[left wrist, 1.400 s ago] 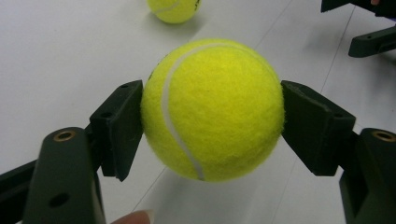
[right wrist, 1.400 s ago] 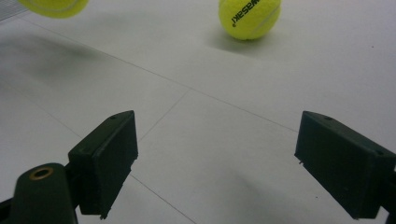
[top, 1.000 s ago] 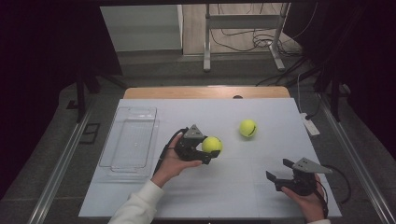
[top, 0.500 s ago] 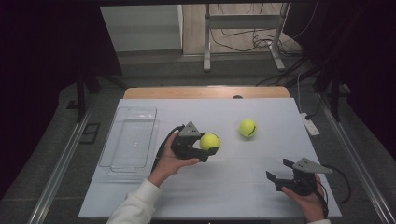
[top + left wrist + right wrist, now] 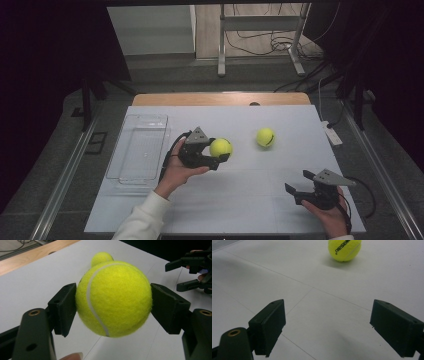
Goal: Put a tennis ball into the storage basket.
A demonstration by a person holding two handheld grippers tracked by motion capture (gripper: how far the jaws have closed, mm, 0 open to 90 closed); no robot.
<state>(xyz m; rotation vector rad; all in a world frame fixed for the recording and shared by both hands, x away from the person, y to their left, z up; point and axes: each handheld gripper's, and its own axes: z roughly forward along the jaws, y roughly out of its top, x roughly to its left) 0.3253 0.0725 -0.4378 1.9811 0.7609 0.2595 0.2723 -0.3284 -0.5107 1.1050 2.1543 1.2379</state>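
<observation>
We now carry the fuzzy yellow tennis ball (image 5: 220, 147), pinched in our left gripper (image 5: 220, 156), slightly farther toward the desk's left edge and the clear plastic tray (image 5: 138, 152) (right gripper (image 5: 298, 186) spread, idle near the front right corner).

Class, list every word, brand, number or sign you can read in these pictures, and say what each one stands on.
"WRESKI" or close to it: black print, upside down and partly cut off, on the loose tennis ball lying on the table in the right gripper view; the first letters are uncertain.
The tennis ball in the left gripper: white seam, no print visible.
High view: nothing readable.
</observation>
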